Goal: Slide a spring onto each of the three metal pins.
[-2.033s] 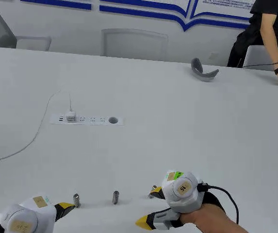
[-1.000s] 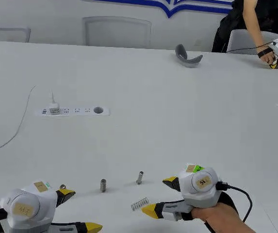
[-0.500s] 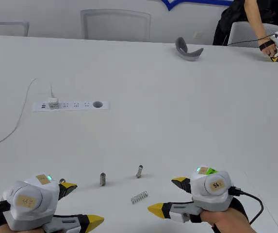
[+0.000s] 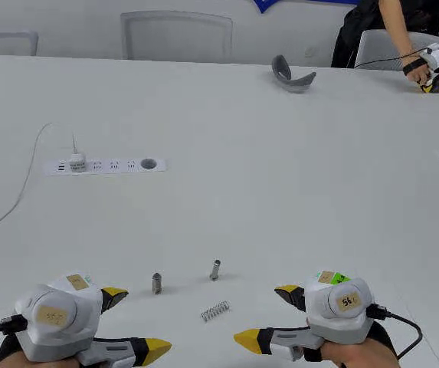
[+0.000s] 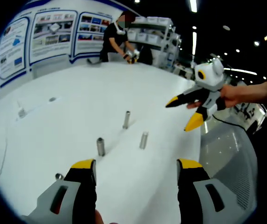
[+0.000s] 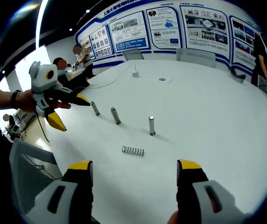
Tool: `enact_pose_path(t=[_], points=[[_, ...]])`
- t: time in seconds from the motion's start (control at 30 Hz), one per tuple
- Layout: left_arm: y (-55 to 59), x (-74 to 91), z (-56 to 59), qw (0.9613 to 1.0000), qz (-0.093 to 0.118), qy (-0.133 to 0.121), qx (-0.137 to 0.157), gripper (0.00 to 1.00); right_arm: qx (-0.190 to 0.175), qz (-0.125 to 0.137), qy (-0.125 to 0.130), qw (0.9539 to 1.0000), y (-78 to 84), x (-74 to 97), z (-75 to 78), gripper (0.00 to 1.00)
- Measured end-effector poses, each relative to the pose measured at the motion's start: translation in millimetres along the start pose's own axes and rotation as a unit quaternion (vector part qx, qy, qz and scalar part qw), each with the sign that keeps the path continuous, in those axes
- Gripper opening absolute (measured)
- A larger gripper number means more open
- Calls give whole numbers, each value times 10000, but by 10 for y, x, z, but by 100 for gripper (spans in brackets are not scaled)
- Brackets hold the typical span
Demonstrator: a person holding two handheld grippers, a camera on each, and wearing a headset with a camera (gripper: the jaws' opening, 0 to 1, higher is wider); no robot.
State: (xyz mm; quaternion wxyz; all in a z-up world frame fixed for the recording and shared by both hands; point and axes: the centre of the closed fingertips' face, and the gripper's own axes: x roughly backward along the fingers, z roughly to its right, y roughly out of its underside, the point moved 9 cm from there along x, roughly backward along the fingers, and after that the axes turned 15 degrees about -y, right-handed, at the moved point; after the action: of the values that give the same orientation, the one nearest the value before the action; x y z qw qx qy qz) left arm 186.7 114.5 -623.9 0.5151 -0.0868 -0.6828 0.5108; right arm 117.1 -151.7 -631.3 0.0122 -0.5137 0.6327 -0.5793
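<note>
While both stand spread, the right tongs (image 6: 134, 165) have the small loose steel coil spring (image 6: 133, 150) lying crosswise at twelve o'clock, seemingly nearer them than the left tongs (image 5: 136, 164).

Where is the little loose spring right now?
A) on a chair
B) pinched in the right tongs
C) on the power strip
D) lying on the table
D: the spring lies flat on the table near the bare pin, apart from the open left tongs and right tongs.
</note>
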Motion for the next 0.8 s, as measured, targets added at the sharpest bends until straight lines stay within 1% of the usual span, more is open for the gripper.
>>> enact_pose_path(t=[0.2,0.33,0.47,0.6,0.8], points=[[-30,-104,76,9999,-35,76,-62,71,-34,69,64,9999,15,58,-5,76],[-37,-178,139,9997,-80,144,-168,70,-74,119,107,9998,34,83,-11,76],[-43,-250,192,9996,-97,191,-178,68,-102,112,103,9998,58,87,-24,76],[-50,-343,279,9991,-136,259,-310,66,-125,119,108,9998,80,91,-28,76],[-38,-498,389,9980,-234,417,-422,66,-172,153,122,9997,101,95,-28,76]])
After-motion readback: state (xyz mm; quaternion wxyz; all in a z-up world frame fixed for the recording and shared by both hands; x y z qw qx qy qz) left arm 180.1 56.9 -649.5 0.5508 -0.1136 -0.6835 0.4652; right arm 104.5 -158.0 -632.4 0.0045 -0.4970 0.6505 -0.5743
